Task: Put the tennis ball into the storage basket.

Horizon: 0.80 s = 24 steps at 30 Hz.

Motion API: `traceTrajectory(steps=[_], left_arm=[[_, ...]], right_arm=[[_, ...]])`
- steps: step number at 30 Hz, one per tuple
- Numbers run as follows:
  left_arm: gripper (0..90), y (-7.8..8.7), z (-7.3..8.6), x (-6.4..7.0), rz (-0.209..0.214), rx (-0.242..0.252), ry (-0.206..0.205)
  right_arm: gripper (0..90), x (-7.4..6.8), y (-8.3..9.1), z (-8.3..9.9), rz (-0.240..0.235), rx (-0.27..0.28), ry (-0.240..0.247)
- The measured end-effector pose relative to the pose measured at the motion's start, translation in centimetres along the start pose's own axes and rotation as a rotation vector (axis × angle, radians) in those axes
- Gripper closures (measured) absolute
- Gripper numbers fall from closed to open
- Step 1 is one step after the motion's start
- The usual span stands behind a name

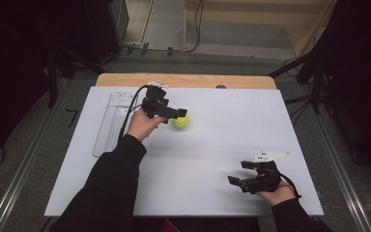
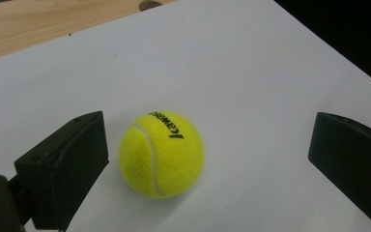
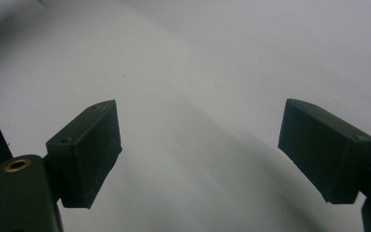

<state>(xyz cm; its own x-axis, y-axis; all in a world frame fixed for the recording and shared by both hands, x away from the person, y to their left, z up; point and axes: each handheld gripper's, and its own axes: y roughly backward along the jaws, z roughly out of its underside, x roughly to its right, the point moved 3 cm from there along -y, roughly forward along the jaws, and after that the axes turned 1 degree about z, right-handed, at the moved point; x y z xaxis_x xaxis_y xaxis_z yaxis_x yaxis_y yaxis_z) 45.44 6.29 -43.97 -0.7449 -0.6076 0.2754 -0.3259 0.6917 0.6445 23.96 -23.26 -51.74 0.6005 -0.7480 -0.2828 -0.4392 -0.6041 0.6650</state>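
Left gripper (image 1: 181,115), held in the person's left hand (image 1: 142,124), lies toward the far left part of the white table (image 1: 212,193), its jaws spread wide and gripping nothing; in the left gripper view (image 2: 207,159) the two black jaws stand on either side of a yellow tennis ball (image 2: 161,153), the near jaw just beside the ball with a narrow gap, the other jaw well apart from it. The tennis ball (image 1: 181,119) rests on the table surface, nearer the far edge than the near edge and left of the table's middle. Being round, it has no long axis; its black printed lettering faces up and reads upside down in the left gripper view, and a white seam curves down its left side. A cable (image 1: 128,113) trails from the left gripper back over the table. A clear flat tray (image 1: 107,128) lies along the left edge of the table, beside the left hand. Right gripper (image 1: 239,173), held in the right hand (image 1: 275,193), sits near the near right corner of the table with a grey three-cornered plate (image 1: 270,155) on top; in the right gripper view (image 3: 200,150) its jaws are wide apart over bare white table (image 3: 222,58), holding nothing. A strip of wooden board (image 1: 183,80) shows beyond the far edge.
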Motion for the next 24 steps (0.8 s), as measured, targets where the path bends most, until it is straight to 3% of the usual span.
traceTrajectory(steps=[10,14,19,24], left_arm=[[1.1,-1.3,-0.7,-0.3,-0.008,-0.007,0.005],[1.1,-2.0,-1.0,-0.4,-0.036,-0.027,-0.022],[3.2,-2.8,-1.2,-0.9,-0.045,-0.008,-0.001],[3.2,-3.5,-1.3,-1.0,-0.049,-0.027,0.0]], right_arm=[[13.3,0.0,0.0,0.0,-0.002,0.002,0.003],[13.3,-0.1,0.0,0.0,-0.005,0.001,0.004],[13.4,-0.1,0.0,0.0,-0.006,0.001,0.006],[13.3,-0.2,0.0,0.0,-0.008,-0.001,0.004]])
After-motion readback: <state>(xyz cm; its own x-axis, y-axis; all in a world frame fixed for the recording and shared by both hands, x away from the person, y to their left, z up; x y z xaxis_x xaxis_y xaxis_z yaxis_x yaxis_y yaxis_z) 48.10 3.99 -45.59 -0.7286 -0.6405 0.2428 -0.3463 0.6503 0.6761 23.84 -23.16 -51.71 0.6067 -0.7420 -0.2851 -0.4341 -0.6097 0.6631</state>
